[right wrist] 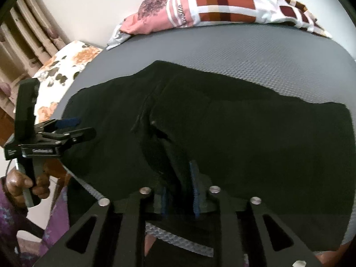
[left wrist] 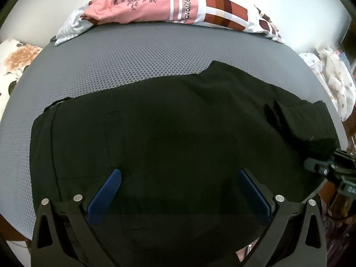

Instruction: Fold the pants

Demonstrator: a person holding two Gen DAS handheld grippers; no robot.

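The left gripper (left wrist: pixel 176 178) has black fingers with triangular cut-outs, silver round pins and blue ribbed pads (left wrist: pixel 104 197). The right gripper (right wrist: pixel 179 189) at the bottom of its own view has the same build. At the left of the right view, a hand (right wrist: pixel 24 185) wraps a grey handle, and a purple patterned sleeve (right wrist: pixel 13 218) fills the lower left corner.

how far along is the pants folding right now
Done: the black pants lie flat in one long strip across the grey mat, apparently leg over leg. In hand: the right gripper has a fold of cloth between its narrow jaws at the near edge; the left gripper hangs open over the fabric, gripping nothing. Left: the lengthwise strip is not yet folded shorter.
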